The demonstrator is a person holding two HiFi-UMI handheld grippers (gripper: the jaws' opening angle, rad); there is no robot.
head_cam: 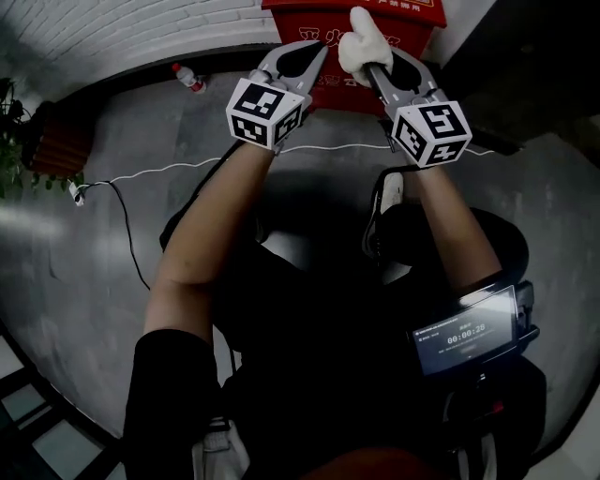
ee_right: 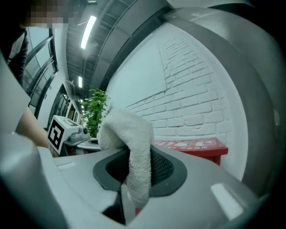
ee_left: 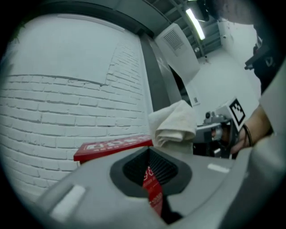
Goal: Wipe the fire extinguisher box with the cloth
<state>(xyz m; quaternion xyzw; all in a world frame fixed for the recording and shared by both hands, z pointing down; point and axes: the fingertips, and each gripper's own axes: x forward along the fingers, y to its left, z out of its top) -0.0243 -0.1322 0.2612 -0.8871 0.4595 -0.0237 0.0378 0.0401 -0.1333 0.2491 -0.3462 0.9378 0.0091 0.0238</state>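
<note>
Pinching the cloth (head_cam: 361,39) — right tool (head_cam: 372,67) — near the fire extinguisher box (head_cam: 419,11).

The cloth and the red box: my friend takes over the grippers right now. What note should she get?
Right gripper: shut on the cloth, which bunches up above its jaws.
Left gripper: shut, nothing in it, held beside the right one.
The fire extinguisher box: red, against the white brick wall, straight ahead of both grippers.
Done: the cloth is gripped and raised to the box; whether it touches the box, I cannot tell.
Left: probably all the wiping. No wiped patch shows.
</note>
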